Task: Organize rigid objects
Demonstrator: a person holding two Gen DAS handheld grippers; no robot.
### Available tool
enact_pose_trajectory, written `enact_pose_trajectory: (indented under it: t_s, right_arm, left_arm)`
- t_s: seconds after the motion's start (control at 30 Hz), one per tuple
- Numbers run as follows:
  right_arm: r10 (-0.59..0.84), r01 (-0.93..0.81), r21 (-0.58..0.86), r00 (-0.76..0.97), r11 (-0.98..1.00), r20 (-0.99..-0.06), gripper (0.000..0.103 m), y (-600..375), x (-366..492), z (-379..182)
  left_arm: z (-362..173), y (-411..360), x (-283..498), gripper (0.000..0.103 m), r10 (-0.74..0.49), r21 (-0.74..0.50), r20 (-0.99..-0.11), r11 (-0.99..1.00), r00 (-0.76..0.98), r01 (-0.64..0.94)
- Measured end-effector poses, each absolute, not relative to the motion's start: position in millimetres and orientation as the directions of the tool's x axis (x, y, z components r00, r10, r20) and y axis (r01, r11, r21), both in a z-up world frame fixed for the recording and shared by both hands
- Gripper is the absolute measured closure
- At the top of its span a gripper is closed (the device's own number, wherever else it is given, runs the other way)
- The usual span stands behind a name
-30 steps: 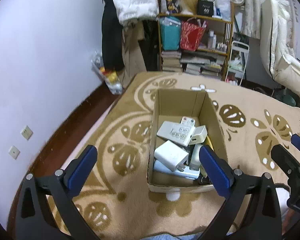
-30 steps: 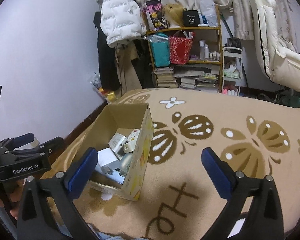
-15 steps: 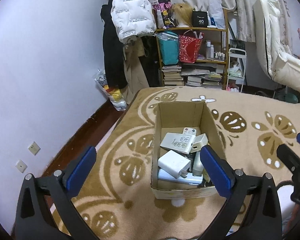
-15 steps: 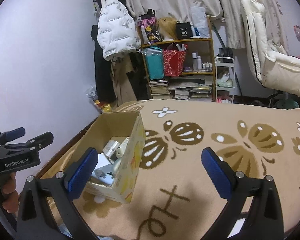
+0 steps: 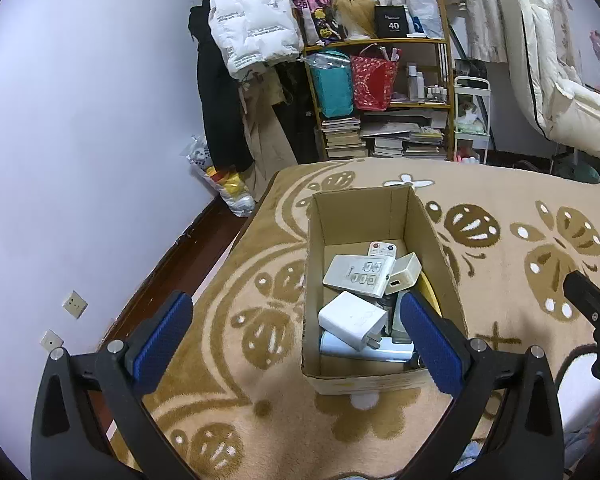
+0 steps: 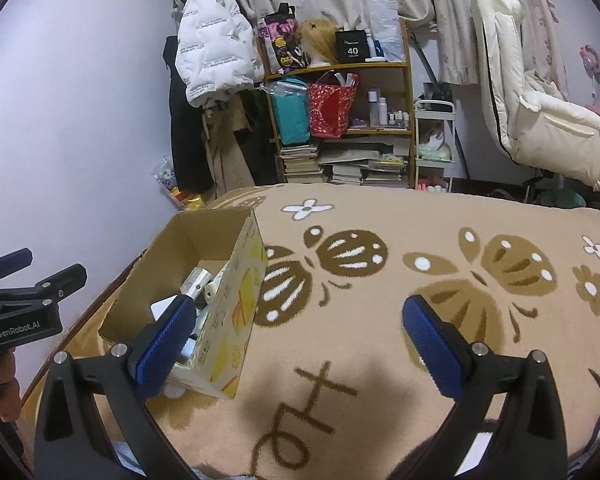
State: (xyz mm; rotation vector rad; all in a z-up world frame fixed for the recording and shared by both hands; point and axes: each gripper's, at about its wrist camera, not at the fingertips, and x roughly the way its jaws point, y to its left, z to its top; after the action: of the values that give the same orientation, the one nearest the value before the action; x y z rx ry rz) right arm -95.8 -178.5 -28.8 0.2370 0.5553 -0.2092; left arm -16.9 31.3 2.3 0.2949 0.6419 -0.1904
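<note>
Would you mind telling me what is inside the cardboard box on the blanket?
The cardboard box holds a white charger, a grey remote, a small remote and a beige adapter; whatever lies beneath them is covered.

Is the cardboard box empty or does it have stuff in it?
It has stuff in it: the open cardboard box holds a remote control, a white charger and other small devices.

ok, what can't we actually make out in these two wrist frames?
- Cardboard box contents: the right wrist view shows only a sliver past its near wall and a blue finger.
- Items under the white charger and remote, left wrist view: stacked, lower ones hidden.
- Right gripper in the left wrist view: cut off by the right edge.
- Labels on the remote: too small to read.
- Left gripper in the right wrist view: cut off by the left edge.
</note>
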Motion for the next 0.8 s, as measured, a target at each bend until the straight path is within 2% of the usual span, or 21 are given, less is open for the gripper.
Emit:
enact_pose_trajectory:
  t_s: [0.8]
  right_arm:
    - [-0.127,0.257,0.169,0.829,0.951,-0.545,0.000,-168.0,-91.4,-28.9]
  left_arm:
    - [4.1,30.7,-22.1,0.001,-0.071,0.235,-0.596,0.937,0.800,0.259]
